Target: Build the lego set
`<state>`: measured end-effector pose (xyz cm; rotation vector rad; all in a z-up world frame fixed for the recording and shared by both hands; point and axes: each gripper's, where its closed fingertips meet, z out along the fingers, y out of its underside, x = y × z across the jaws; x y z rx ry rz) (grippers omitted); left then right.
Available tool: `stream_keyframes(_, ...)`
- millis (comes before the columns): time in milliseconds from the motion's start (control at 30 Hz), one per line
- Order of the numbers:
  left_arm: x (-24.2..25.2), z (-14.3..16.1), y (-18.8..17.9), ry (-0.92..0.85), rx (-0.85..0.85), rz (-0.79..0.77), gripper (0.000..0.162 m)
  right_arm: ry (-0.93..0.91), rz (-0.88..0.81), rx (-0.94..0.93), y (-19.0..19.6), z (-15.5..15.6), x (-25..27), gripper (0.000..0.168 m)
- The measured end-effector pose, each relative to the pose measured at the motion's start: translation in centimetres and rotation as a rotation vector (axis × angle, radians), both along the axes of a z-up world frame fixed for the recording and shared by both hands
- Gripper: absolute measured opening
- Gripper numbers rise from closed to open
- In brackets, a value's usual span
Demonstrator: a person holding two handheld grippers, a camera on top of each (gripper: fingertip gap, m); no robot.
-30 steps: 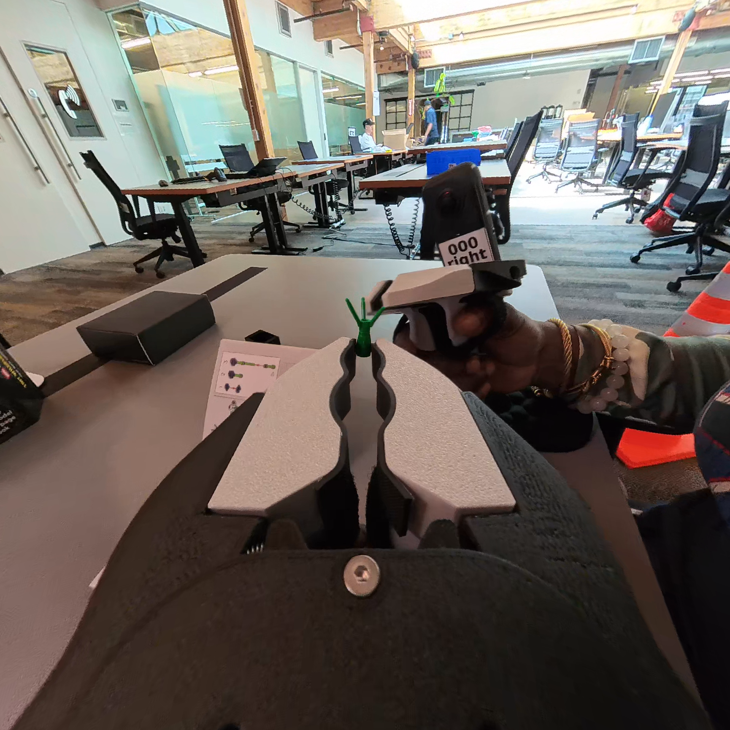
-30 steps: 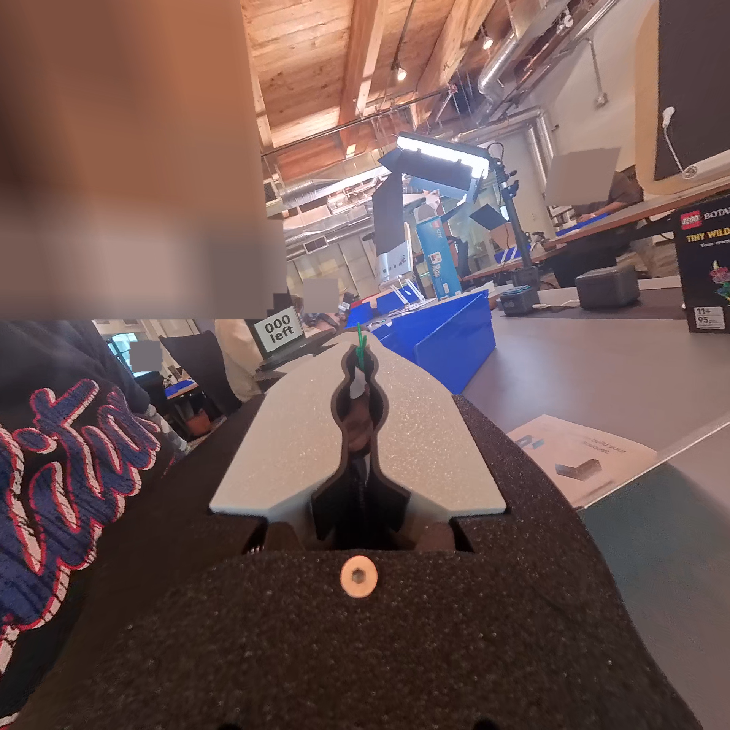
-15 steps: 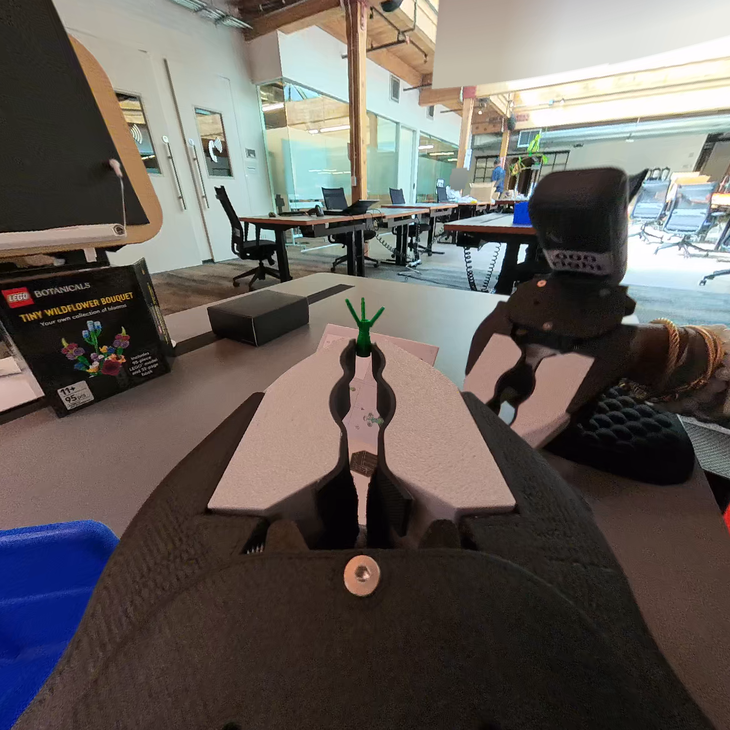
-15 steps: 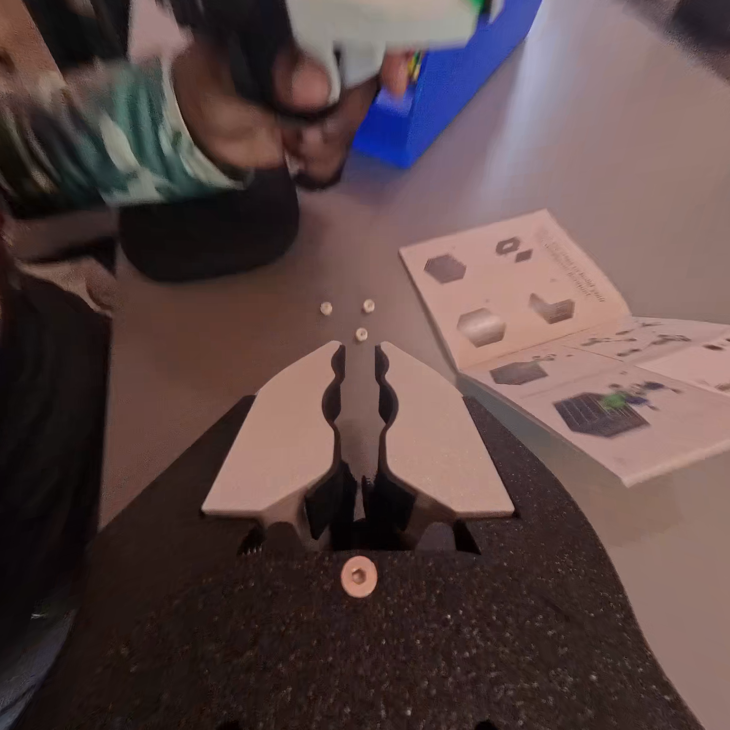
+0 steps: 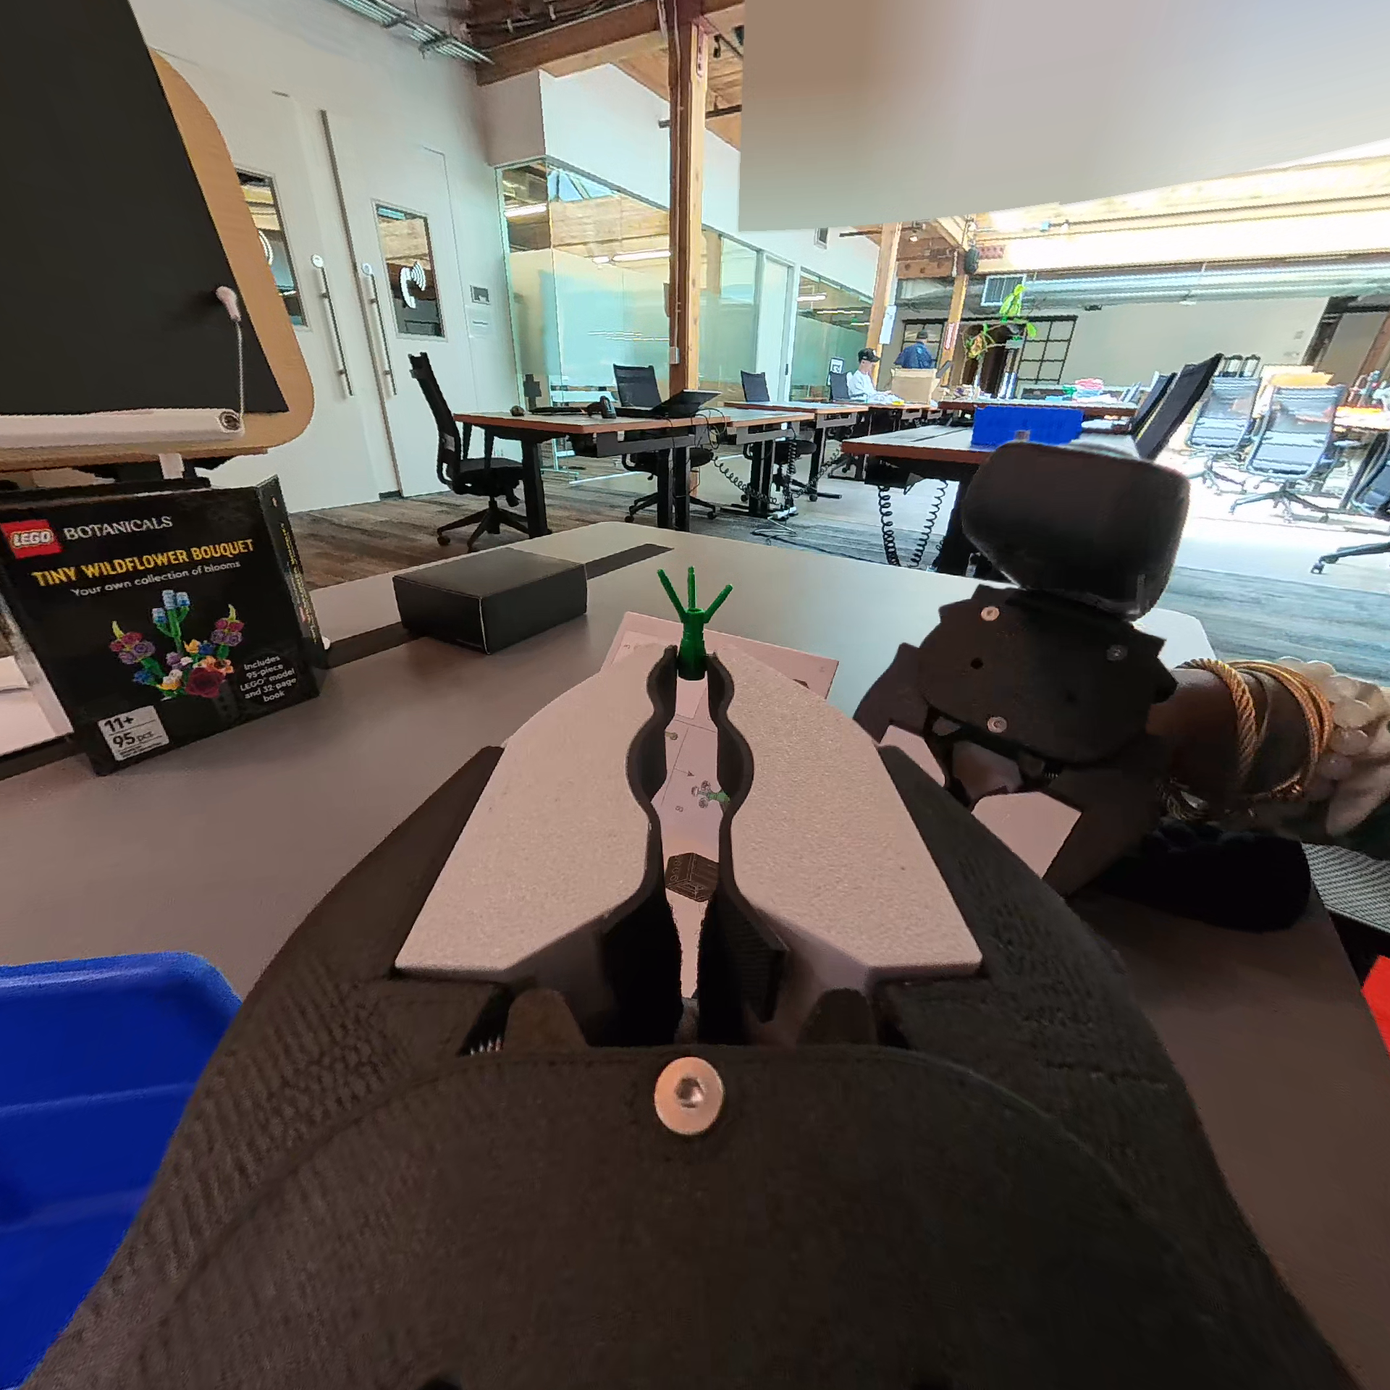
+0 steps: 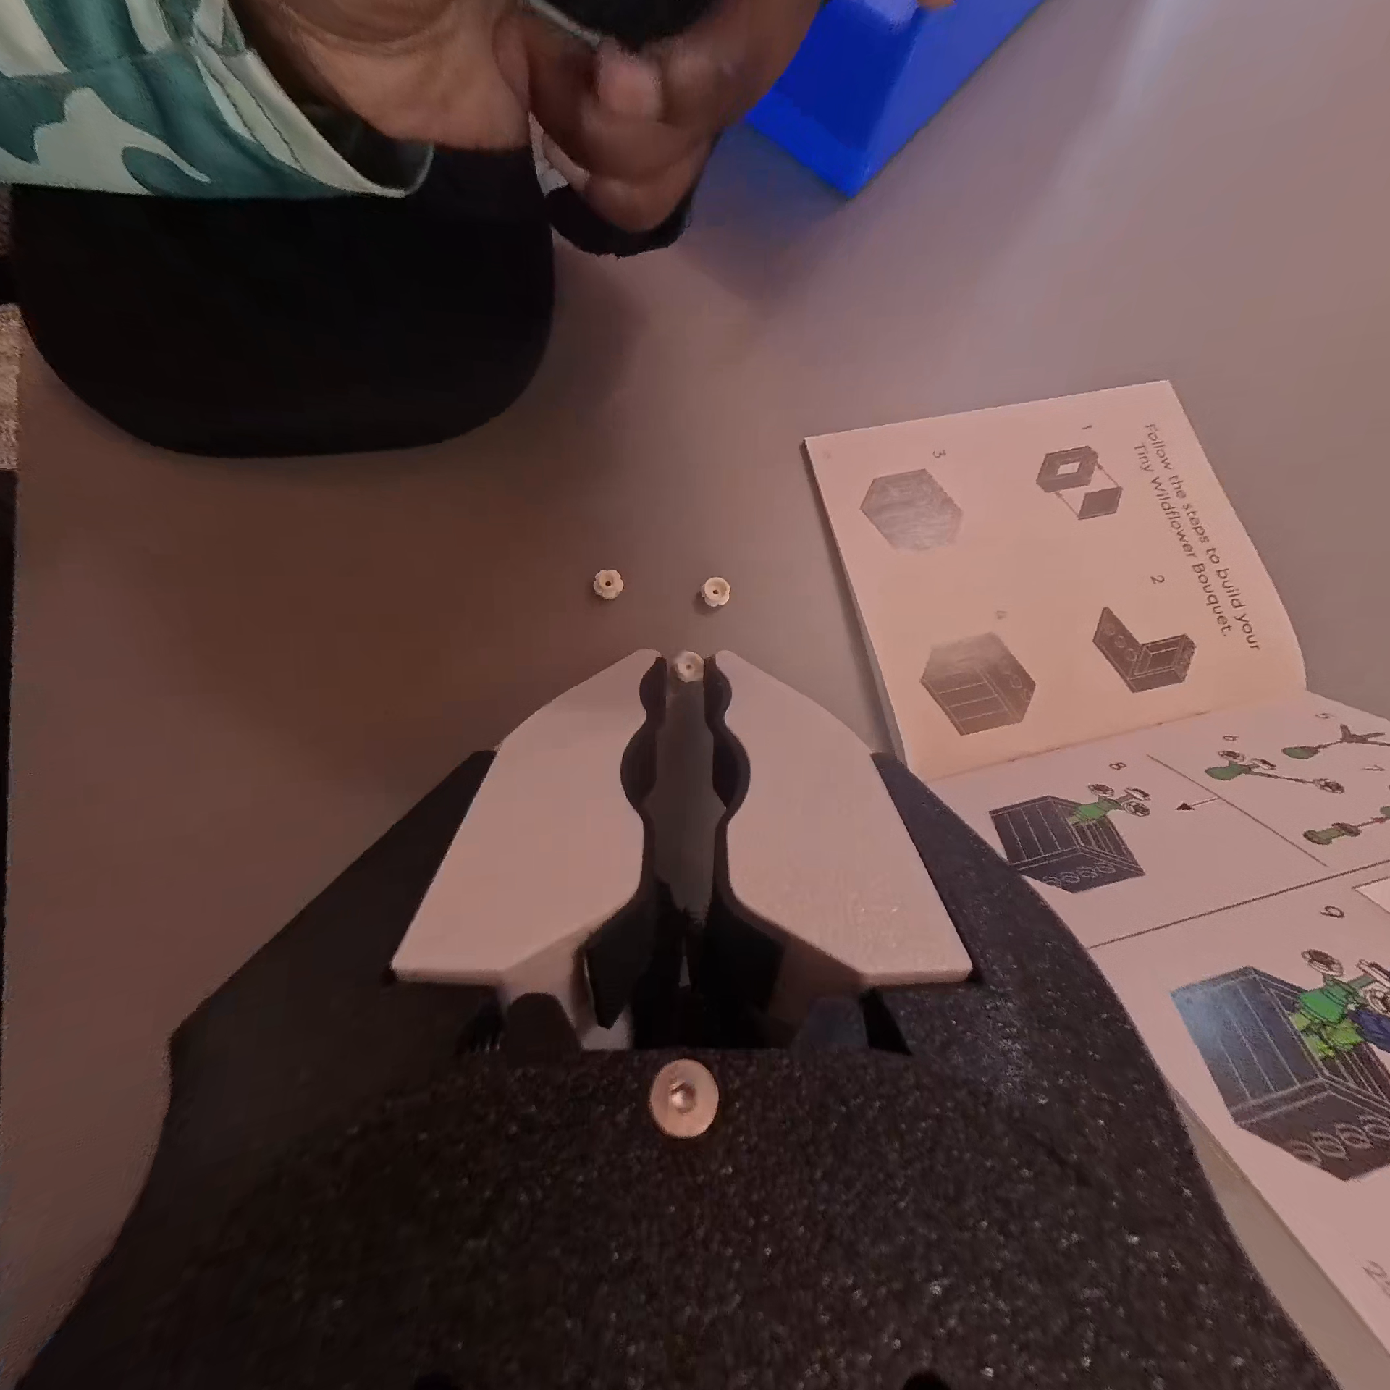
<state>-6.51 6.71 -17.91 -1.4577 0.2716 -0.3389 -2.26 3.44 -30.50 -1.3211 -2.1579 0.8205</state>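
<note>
My left gripper [image 5: 690,668] is shut on the base of a small green branched stem [image 5: 693,613], held upright above the table. My right gripper [image 6: 686,662] points down at the grey table, its jaws slightly open. One small white flower piece [image 6: 687,666] lies between its fingertips, and I cannot tell whether they touch it. Two more white flower pieces [image 6: 605,584] [image 6: 715,591] lie just beyond on the table. The right gripper also shows in the left wrist view [image 5: 1038,677], to the right of the stem, held by a hand with bracelets.
An open instruction booklet [image 6: 1053,572] lies right of the right gripper. A blue bin [image 6: 865,113] stands farther off and also shows in the left wrist view [image 5: 90,1091]. The set's black box [image 5: 165,617] and a small black box [image 5: 489,598] stand at the back. A black pad [image 6: 286,323] lies under the person's left hand. My right fingertips sit around 15 centimetres from my left ones.
The right gripper left the green stem, swung down to the table and closed in on the white pieces until one lay between its tips. The left gripper turned left, still holding the stem.
</note>
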Motion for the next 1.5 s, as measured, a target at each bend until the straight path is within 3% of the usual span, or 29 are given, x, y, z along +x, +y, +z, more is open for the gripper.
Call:
stream_keyframes(200,-0.1,-0.2,0.0,0.008,-0.009,0.002,0.008,0.041,-0.029,-0.038,0.5,1.1,0.5,0.007)
stream_keyframes(367,0.2,-0.3,0.1,0.022,-0.013,-0.005,0.008,0.059,-0.118,-0.115,2.5,3.0,4.5,0.007)
stream_keyframes(533,0.8,-0.5,0.1,0.036,-0.020,-0.022,0.008,-0.228,-0.153,-0.041,5.6,2.9,13.7,0.007)
stream_keyframes(667,1.3,-1.0,0.3,0.072,-0.034,-0.031,0.008,-0.546,-0.161,0.011,5.7,1.8,19.6,0.007)
stream_keyframes(867,1.3,-1.5,0.4,0.120,-0.043,-0.015,0.008,-0.718,-0.154,0.079,5.3,1.0,20.3,0.008)
stream_keyframes(1267,1.4,-1.6,0.4,0.123,-0.050,-0.022,0.008,-0.468,-0.134,-0.010,4.9,3.6,19.9,0.009)
stream_keyframes(1500,1.9,-1.8,0.4,0.138,-0.056,-0.038,0.008,-0.434,-0.158,-0.066,5.0,2.3,21.8,0.006)
